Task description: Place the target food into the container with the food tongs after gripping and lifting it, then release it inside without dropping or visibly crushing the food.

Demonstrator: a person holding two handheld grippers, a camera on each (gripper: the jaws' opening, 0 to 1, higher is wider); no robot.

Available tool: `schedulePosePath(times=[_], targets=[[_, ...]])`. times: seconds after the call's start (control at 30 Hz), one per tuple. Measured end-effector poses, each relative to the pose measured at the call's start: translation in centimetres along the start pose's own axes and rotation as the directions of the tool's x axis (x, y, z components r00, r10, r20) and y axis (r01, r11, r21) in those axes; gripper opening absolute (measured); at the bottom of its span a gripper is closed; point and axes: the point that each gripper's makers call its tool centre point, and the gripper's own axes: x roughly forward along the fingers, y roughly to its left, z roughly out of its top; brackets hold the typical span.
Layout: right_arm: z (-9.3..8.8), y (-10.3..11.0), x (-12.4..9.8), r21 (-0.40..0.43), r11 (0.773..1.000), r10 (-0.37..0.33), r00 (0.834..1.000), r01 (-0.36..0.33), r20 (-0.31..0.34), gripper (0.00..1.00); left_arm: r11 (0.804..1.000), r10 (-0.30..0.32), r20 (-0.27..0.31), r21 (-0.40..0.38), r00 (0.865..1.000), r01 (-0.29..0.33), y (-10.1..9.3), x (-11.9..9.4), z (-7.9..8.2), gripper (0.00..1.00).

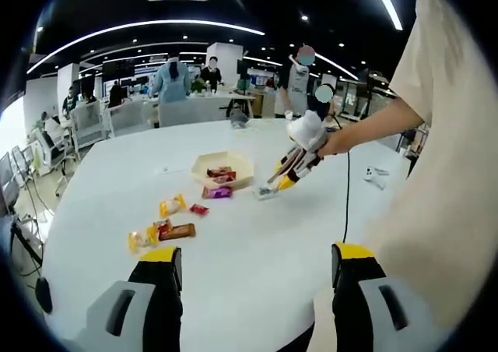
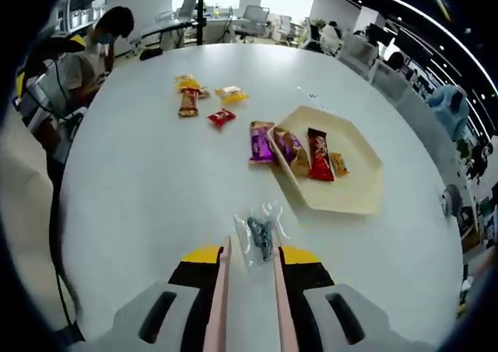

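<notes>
Your right tongs (image 2: 249, 270) reach down to a small clear packet (image 2: 258, 235) lying on the white tabletop (image 2: 140, 188). The two pink arms sit close on either side of it, narrow, but you cannot tell yet if they pinch it. The packet is flat on the tabletop, just beside the near corner of the tray (image 2: 359, 196), so the trip to the tray looks short.

The tan tray already has three snacks in it: a gold one (image 2: 291, 148), a red one (image 2: 318, 155) and a small orange one (image 2: 338, 163). A purple snack (image 2: 261, 142) lies right by the tray's edge, outside it. Further off are a small red packet (image 2: 221, 117), a yellow one (image 2: 231, 95) and a brown one (image 2: 188, 101).

Your left tongs (image 1: 257, 278) are held wide apart with nothing between them. They hang back over the tabletop, well away from the food, likely so they stay out of the way. From there you can see your right tongs (image 1: 282, 182) at the packet, next to the tray (image 1: 233, 159).

The packet looks thin and slippery. Squeeze softly, lift slowly, then let go over the tray.
</notes>
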Motion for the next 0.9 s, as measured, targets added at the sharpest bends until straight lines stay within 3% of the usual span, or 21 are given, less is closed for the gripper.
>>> schedulePosePath(times=[0.43,0.9], targets=[[-1.1,-1.0,1.5,-0.074,0.997,-0.014,0.999,0.01,-0.052,0.27,1.0,0.012,-0.014,-0.011,1.0,-0.012,-0.2,-0.2,-0.4,0.78],[-0.8,-0.9,2.0,-0.097,0.995,-0.006,0.999,0.002,-0.048,0.27,0.999,0.019,-0.019,-0.025,1.0,-0.02,0.0,0.0,-0.5,0.78]])
